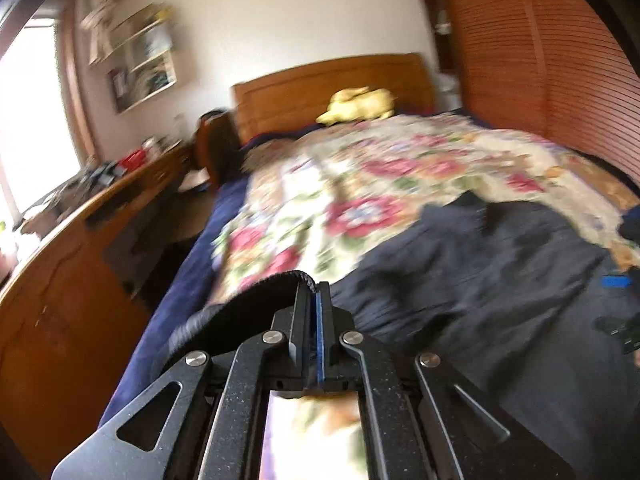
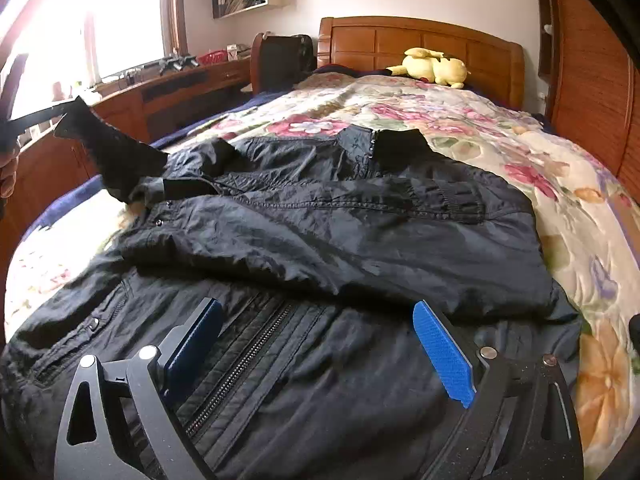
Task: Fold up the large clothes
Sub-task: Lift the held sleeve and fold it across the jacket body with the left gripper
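Note:
A black jacket (image 2: 320,232) lies spread on the floral quilt (image 2: 440,120) of a bed, with its front zipper (image 2: 240,364) facing up. My left gripper (image 1: 313,286) is shut on the jacket's ribbed sleeve cuff (image 1: 256,300) and holds it in the air off the bed's left side. In the right wrist view that sleeve (image 2: 112,156) stretches up and left from the jacket to the left gripper (image 2: 68,108). My right gripper (image 2: 316,306) hangs open just above the jacket's front, its blue pads (image 2: 444,352) on either side of the zipper and nothing between them.
A yellow plush toy (image 2: 434,66) lies by the wooden headboard (image 2: 420,40). A long wooden desk (image 2: 180,84) with clutter and a chair (image 2: 284,60) run along the left of the bed under a bright window. Slatted wooden wardrobe doors (image 2: 592,80) stand on the right.

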`<state>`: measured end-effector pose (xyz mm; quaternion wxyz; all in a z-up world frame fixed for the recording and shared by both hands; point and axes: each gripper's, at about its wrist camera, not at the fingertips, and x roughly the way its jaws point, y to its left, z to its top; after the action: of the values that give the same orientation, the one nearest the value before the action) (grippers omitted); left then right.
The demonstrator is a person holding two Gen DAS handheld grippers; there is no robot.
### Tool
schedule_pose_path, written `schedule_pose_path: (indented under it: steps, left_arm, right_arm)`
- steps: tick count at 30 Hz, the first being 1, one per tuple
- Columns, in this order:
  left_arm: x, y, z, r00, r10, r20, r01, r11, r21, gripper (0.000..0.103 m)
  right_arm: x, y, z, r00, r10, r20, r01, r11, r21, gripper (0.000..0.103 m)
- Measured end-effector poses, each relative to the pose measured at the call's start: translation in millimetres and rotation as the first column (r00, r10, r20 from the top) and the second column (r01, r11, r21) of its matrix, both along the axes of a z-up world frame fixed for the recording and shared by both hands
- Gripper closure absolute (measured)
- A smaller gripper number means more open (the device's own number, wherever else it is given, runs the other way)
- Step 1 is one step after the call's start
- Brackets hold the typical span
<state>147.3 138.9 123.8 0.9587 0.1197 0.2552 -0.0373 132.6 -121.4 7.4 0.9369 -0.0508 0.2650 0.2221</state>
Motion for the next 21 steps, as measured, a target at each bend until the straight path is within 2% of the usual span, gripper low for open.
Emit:
schedule_pose_path:
  steps: [6,12,16,21]
  left_arm:
    - [-5.1,-89.2,25.1,0.988,-0.153,0.034,0.155,0.987,-0.037,0.101]
    - [-19.6,-154.9,23.9,0.958,-0.284,0.030,0.285,0.956,-0.075,0.101]
    - [-29.7,-183.2,14.8,0.942,-0.334,-0.008,0.332,0.937,-0.106,0.101]
    - [-37.4,-197.5,4.7,0.938,-0.342,-0.058,0.335,0.937,-0.100,0.098]
  right_arm:
    - [-6.6,-24.9,5.7,0.999,-0.035,0.018,0.035,0.999,0.031,0.006]
    - [-9.5,-45.6,6.6,0.998,-0.069,0.013,0.068,0.996,0.062,0.006]
    - [-10.4,-53.3,8.3,0.997,-0.082,0.009,0.081,0.994,0.078,0.006]
    - [-9.7,-53.6,8.6,0.996,-0.089,0.007,0.088,0.993,0.079,0.006]
